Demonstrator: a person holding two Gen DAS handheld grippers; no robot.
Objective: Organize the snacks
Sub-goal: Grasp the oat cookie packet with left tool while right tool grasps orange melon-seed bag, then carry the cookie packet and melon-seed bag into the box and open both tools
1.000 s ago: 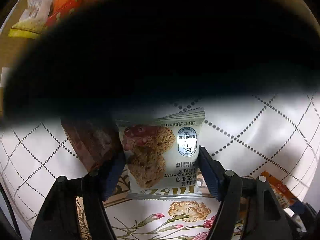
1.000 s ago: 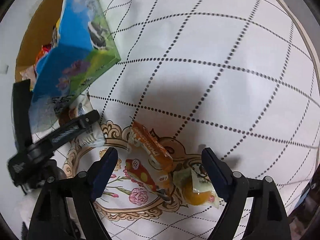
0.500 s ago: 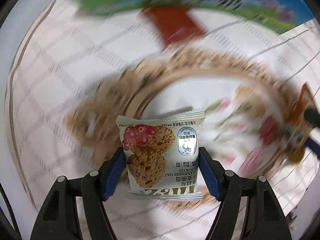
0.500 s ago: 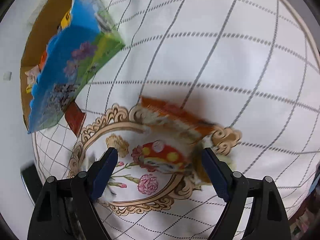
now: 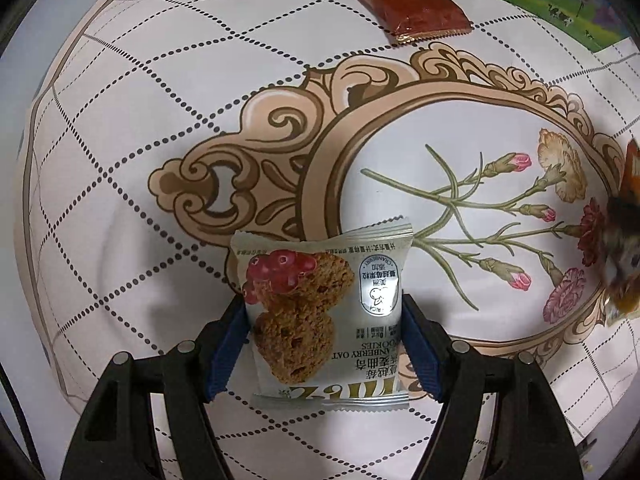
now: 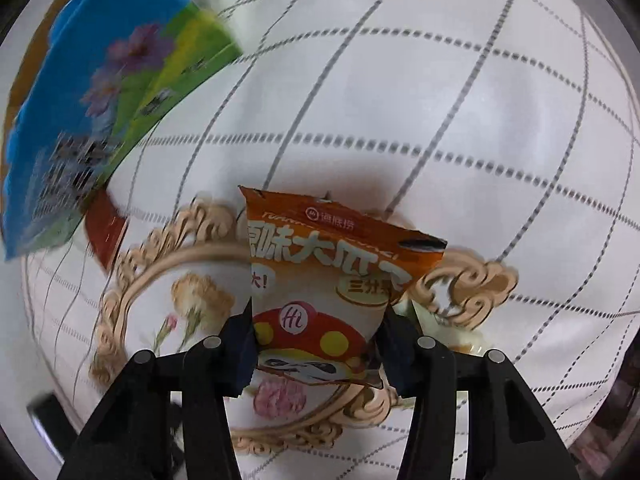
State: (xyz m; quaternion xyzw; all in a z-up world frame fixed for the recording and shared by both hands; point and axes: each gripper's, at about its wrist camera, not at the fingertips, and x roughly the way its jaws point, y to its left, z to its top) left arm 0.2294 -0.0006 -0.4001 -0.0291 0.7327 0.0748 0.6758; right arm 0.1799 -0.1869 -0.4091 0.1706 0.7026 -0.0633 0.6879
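Surroundings: a white tablecloth [image 5: 120,128] with dotted diamond lines and a beige scrolled oval frame [image 5: 400,104] printed with carnations covers the counter.
Loose snack: 1 brown foil packet [image 5: 404,6] lies flat just beside the carton's lower edge, well apart from both tools.
Carton: a blue and green printed carton [image 6: 100,92] stands at the far left in the right wrist view; its brown inner wall shows, its contents cannot be made out here.
In the way: nothing lies between the left tool and the carton except the brown packet at the carton's foot.
Left tool [image 5: 322,332]: half open, its 2 blue pads pressed on the sides of a cranberry oat cookie pack [image 5: 320,312], held above the cloth.
Right tool [image 6: 316,344]: jaws closing, narrow, with an orange sunflower-seed pack [image 6: 328,264] between the pads and pinched at its lower part.
Edge of left view: a blurred orange pack [image 5: 624,240] at the far right.
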